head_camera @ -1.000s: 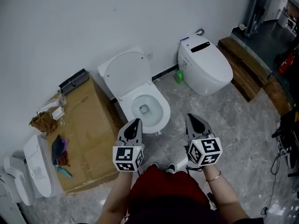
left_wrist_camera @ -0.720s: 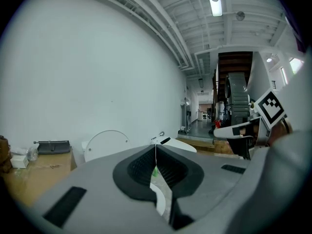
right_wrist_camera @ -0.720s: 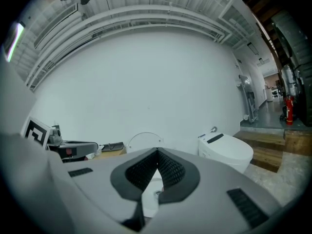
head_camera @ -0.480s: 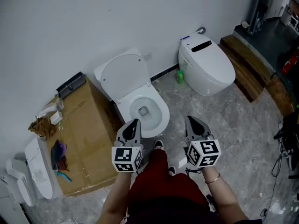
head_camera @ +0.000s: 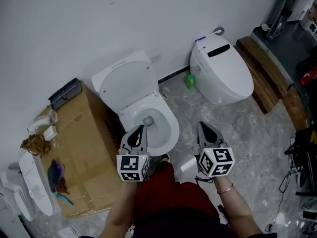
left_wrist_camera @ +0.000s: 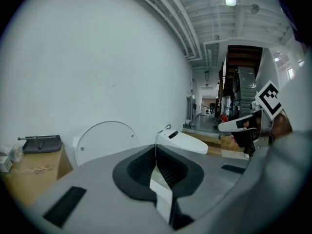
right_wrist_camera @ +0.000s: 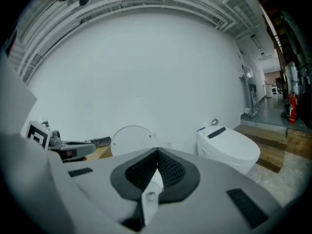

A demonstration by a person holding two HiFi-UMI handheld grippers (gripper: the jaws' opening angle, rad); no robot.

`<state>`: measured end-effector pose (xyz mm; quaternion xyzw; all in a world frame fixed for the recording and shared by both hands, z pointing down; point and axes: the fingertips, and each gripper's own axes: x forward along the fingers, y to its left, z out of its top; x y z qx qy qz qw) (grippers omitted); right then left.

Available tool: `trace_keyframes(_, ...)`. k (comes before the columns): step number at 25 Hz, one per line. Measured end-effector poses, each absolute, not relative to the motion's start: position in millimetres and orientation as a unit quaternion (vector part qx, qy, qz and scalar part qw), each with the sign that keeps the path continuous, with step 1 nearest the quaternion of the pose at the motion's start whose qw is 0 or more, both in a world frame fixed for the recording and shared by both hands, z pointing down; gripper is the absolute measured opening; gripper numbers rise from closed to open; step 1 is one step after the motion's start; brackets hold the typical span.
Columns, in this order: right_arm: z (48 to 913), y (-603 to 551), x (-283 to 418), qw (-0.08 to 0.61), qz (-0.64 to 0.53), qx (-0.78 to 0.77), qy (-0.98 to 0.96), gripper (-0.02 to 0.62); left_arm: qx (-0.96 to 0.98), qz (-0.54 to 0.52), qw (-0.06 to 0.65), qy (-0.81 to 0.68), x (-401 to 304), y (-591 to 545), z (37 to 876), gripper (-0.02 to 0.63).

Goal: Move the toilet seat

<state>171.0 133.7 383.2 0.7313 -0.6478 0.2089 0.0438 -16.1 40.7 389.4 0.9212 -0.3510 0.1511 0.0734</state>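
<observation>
Toilet seat (head_camera: 126,82): we find it standing upright, tipped back toward the white wall (head_camera: 74,29) behind the open toilet bowl (head_camera: 157,125). From these views we cannot separate the seat ring from the lid. The raised part reads as one round white panel, and the bowl rim below it appears bare.

Left tool (head_camera: 140,129): closed, jaws meeting tip to tip, nothing between them. In the head view it overlaps the near left edge of the bowl, but it is apart from the seat. Its own view shows the raised panel well ahead, beyond the jaw tips.

Right tool (head_camera: 204,127): likewise closed and empty. It is held over the grey floor (head_camera: 247,133) to the right of the bowl, on the side of the second, closed toilet (head_camera: 223,73).

Progress: we judge that the task has not begun in any visible sense. Neither tool touches the seat, and the seat lies at one end of its travel.

Remaining, in our judgement: bring a tool forward to the top edge of the raised panel, engage it, and swing it down onto the bowl.

Noted nearby: a cardboard box (head_camera: 84,133) stands just left of the bowl. A green bottle (head_camera: 190,82) stands on the floor by the wall, between the two toilets.
</observation>
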Motion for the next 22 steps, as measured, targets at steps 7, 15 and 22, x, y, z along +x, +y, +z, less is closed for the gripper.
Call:
trace_keyframes(7, 399.5, 76.4, 176.3, 0.058, 0.23, 0.726, -0.645, 0.015, 0.912, 0.159, 0.09, -0.368, -23.0, -17.7, 404.0, 0.028)
trace_keyframes(15, 431.2, 31.7, 176.3, 0.095, 0.256, 0.688, -0.672, 0.015, 0.877, 0.18, 0.133, -0.425, -48.2, -44.6, 439.6, 0.028)
trace_keyframes(22, 481.1, -5.9, 165.9, 0.139, 0.293, 0.629, -0.707, 0.015, 0.834, 0.211, 0.18, -0.477, -74.5, -44.6, 486.1, 0.028)
